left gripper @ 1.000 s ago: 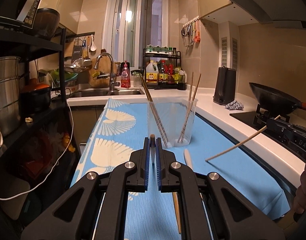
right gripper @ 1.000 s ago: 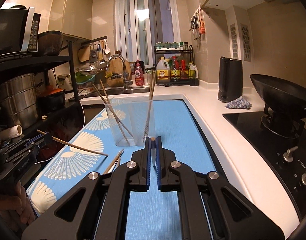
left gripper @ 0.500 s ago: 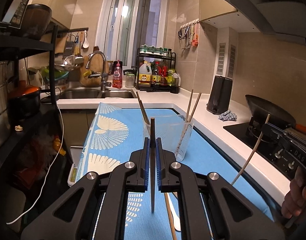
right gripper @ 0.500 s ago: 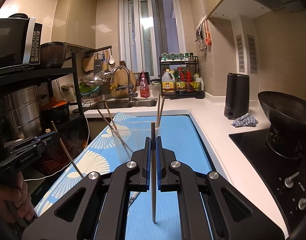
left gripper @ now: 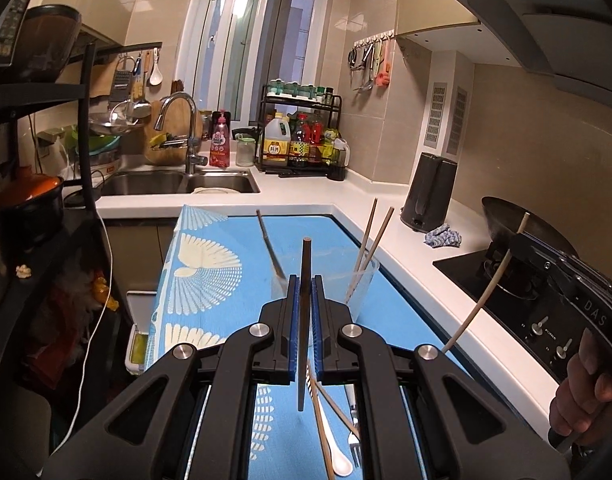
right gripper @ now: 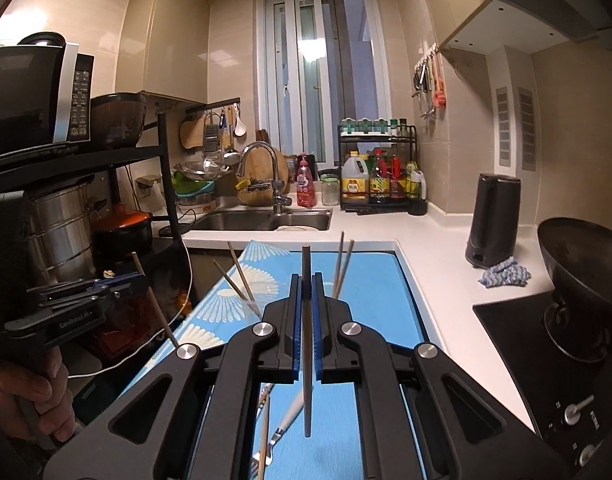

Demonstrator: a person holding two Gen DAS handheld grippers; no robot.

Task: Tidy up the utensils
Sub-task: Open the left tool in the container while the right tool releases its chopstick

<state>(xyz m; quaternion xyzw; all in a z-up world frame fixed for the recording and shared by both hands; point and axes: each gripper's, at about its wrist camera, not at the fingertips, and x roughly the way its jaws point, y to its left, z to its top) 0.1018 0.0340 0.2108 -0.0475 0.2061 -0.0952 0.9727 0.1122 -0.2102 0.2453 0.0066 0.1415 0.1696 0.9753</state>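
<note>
Left wrist view: left gripper [left gripper: 305,292] clamped on a dark chopstick [left gripper: 304,312], held upright above the blue mat [left gripper: 233,280], just before the clear cup [left gripper: 358,288] (three sticks inside). Right wrist view: right gripper [right gripper: 306,292] pinched tight on a pale chopstick [right gripper: 306,340], likewise upright, fork [right gripper: 275,440] lying below.

Home kitchen: sink [left gripper: 177,184] with faucet [left gripper: 181,120], gas hob [left gripper: 518,292] with wok [right gripper: 582,272], microwave [right gripper: 37,96], condiment rack [right gripper: 380,168], kettle [left gripper: 428,192].
</note>
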